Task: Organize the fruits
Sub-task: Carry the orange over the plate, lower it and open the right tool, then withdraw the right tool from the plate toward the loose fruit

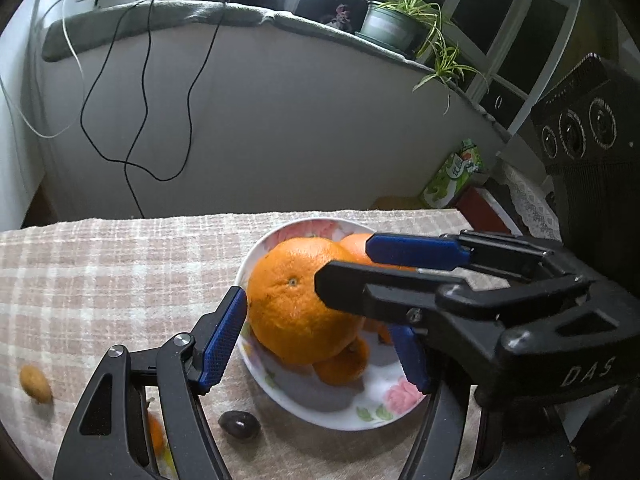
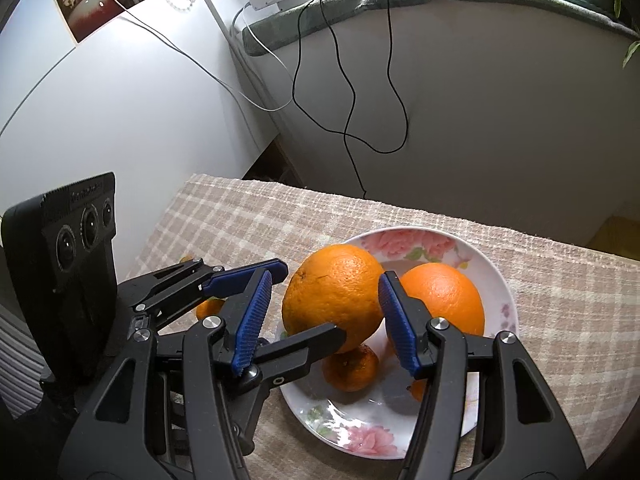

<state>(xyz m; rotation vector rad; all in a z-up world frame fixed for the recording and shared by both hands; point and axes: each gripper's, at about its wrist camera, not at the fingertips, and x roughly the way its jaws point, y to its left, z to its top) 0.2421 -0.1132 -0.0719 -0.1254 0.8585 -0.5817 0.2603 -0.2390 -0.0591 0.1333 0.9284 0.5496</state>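
A big orange [image 1: 298, 300] [image 2: 334, 294] is held above a floral plate [image 1: 340, 412] [image 2: 496, 276], resting over a small mandarin [image 1: 344, 362] [image 2: 352, 366]. My left gripper [image 1: 316, 344] [image 2: 308, 304] grips it, one blue pad on each side. My right gripper [image 2: 326, 318] [image 1: 344, 264] straddles the same orange; its left pad stands clear of the fruit, its right pad is close to it. A second orange [image 2: 444, 298] [image 1: 356, 246] lies in the plate behind.
On the checked tablecloth [image 1: 100, 272] left of the plate lie a small yellow fruit [image 1: 36, 384], a dark fruit [image 1: 239, 424] and a small orange fruit [image 1: 156, 434] [image 2: 210, 307]. Black cables [image 1: 136, 120] hang on the wall behind. A green carton [image 1: 454, 174] stands at the right.
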